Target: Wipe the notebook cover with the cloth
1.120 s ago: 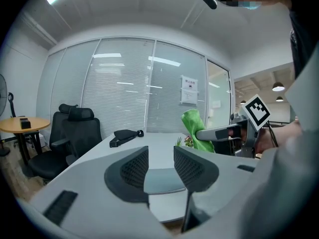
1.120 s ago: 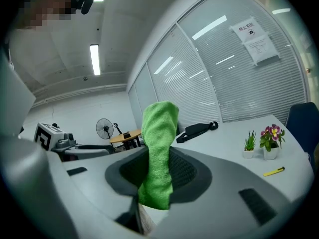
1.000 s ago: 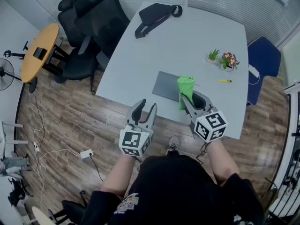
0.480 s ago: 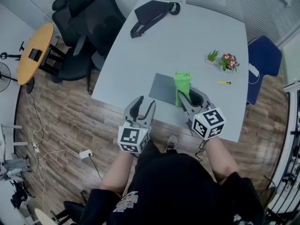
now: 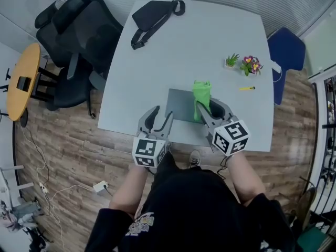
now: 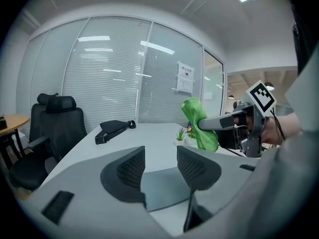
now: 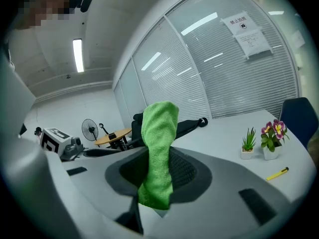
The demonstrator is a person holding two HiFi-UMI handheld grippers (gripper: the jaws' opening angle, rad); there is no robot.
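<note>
A grey notebook (image 5: 182,104) lies flat near the front edge of the white table (image 5: 157,56); in the left gripper view the notebook (image 6: 162,185) shows just beyond the jaws. My right gripper (image 5: 206,108) is shut on a green cloth (image 5: 201,96), which hangs over the notebook's right end. Seen along the right gripper (image 7: 157,176), the cloth (image 7: 158,148) is pinched upright between the pads. My left gripper (image 5: 156,118) hovers at the table's front edge, left of the notebook, and its jaws have just been opening with nothing between them; here too the left gripper (image 6: 159,166) holds nothing.
A black bag (image 5: 152,14) lies at the table's far side. Two small potted plants (image 5: 241,63) and a yellow pen (image 5: 247,88) sit at the right. Black office chairs (image 5: 73,35) stand left of the table, a blue chair (image 5: 286,49) to the right.
Both grippers have moved forward toward the table; the left one now reaches its front edge. The cloth now hangs over the notebook's right end. The left jaws stand slightly wider.
</note>
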